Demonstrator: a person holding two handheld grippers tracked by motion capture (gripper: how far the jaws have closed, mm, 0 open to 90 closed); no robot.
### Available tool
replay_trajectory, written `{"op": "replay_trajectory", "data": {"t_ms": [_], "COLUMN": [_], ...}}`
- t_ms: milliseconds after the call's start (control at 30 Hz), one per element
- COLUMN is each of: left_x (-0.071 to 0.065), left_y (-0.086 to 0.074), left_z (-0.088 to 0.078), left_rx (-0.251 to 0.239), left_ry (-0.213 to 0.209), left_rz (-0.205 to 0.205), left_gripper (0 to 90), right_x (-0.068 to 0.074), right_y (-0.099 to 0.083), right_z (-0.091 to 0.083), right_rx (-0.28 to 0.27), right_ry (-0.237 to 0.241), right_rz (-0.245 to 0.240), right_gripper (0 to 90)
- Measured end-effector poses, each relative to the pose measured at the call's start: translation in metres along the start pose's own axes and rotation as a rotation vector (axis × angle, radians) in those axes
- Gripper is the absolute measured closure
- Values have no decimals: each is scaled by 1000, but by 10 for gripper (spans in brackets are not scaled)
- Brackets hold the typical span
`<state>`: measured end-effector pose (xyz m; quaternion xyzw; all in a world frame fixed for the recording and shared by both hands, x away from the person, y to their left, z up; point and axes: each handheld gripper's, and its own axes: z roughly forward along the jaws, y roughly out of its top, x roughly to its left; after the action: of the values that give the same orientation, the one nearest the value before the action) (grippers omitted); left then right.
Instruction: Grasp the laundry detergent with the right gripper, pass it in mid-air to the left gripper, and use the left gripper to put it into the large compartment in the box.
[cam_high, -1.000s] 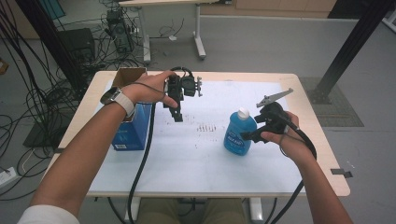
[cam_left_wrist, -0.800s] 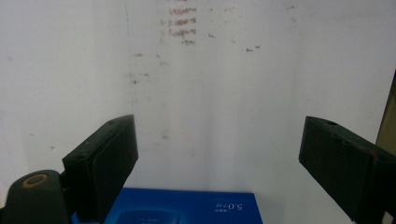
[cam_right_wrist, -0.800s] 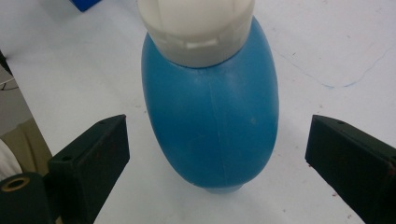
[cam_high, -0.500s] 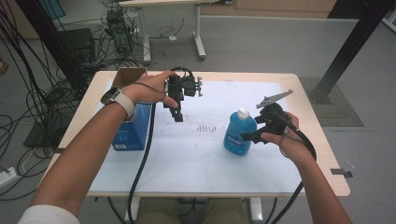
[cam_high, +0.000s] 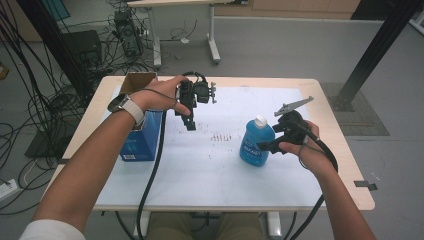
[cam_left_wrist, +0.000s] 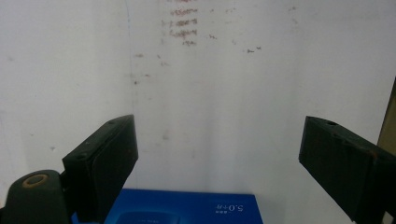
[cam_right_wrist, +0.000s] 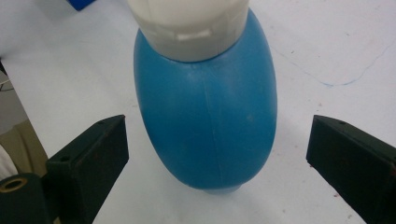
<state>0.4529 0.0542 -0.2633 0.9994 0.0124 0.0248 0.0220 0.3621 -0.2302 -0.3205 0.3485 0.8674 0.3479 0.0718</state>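
While the right tongs (cam_right_wrist: 217, 154) stand spread wide, a smooth, egg-shaped blue plastic bottle (cam_right_wrist: 205, 116) with a white cap (cam_right_wrist: 189, 25) sits upright between the matte black jaws, touching neither. It rests on the white, speckled sheet (cam_high: 200, 165) covering the counter (cam_high: 350, 165). Off to its left, the left tongs (cam_left_wrist: 217, 158) hang released above bare sheet, a glossy blue carton (cam_left_wrist: 187, 210) just beneath their base.

Even, soft overhead light, faint shadows, both gripper views slightly blurry, dim toward 6 o'clock, no glare.
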Motion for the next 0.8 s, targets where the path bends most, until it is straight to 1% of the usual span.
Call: {"op": "replay_trajectory", "data": {"t_ms": [167,400,467,800], "left_x": [0,-1,-1,-2], "left_y": [0,1,1,-1], "left_z": [1,1,2,5], "left_rx": [2,-6,-2,3], "left_ry": [-1,-2,-4,-10], "left_rz": [3,-4,2,0], "left_gripper": [120,120,121,121], "right_x": [0,-1,-1,0], "right_y": [-3,-5,-6,-9], "right_z": [3,4,5,12], "right_rx": [-6,-16,-18,-39], "right_ry": [-3,-5,-8,-11], "right_rz": [4,3,2,2], "right_gripper": [52,51,49,46]}}
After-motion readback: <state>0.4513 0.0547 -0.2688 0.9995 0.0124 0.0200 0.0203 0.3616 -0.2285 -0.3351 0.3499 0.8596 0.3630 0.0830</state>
